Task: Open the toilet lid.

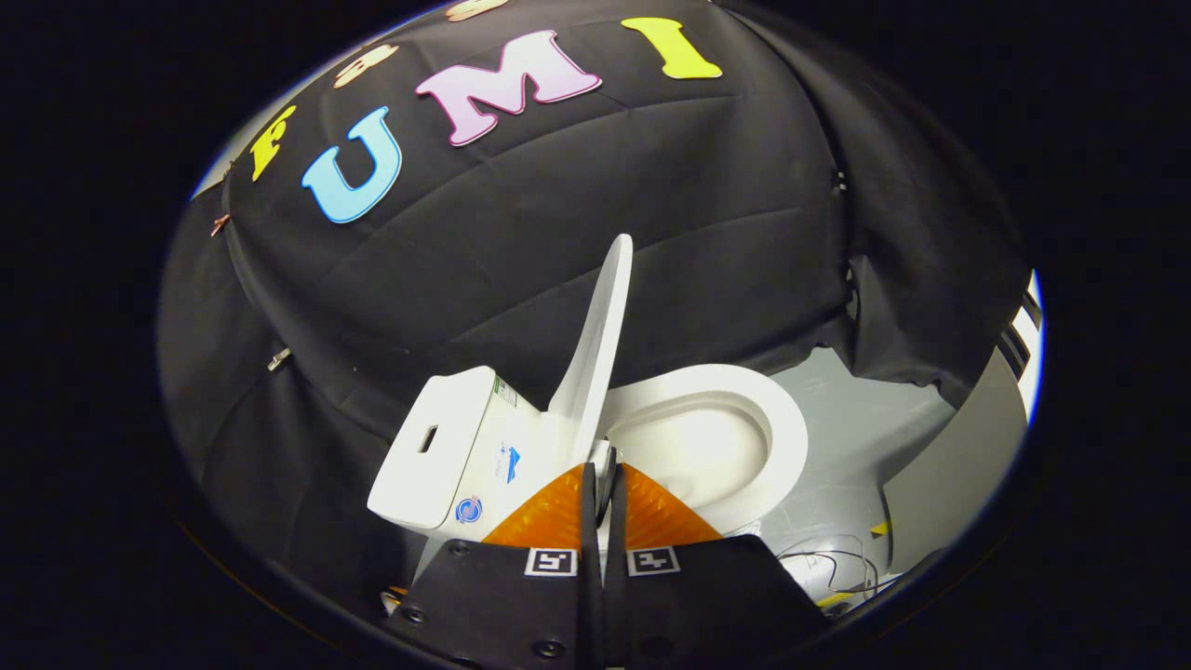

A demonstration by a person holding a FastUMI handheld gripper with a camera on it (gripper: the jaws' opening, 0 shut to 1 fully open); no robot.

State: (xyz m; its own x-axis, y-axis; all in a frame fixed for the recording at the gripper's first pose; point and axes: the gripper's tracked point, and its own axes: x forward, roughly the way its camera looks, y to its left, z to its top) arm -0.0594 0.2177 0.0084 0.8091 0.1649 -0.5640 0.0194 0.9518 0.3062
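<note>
Although the work looks almost finished, the gripper is at the lid. From where I stand, the white plastic toilet lid is raised nearly upright, leaning a little toward the white ceramic tank that stands behind it against the black cloth wall. Beside the lid, the white oval seat ring lies flat and the bowl inside it is open to see.

The two fingers are brought close together, with only a thin gap between them, and the lower edge of the lid seems to sit in that gap at their tips. I cannot say for sure that both fingers press on it, because the edge there is small and partly covered, so whether it is really gripped I cannot tell.

My judgement is that the main part of the task is done: the lid is up and the seat is uncovered. What is left, I think, is small: to let the lid rest fully back toward the tank so it stays there by itself, then to release it and take the gripper away. On the grey floor near the toilet base lie some thin wires, well apart from the lid.
</note>
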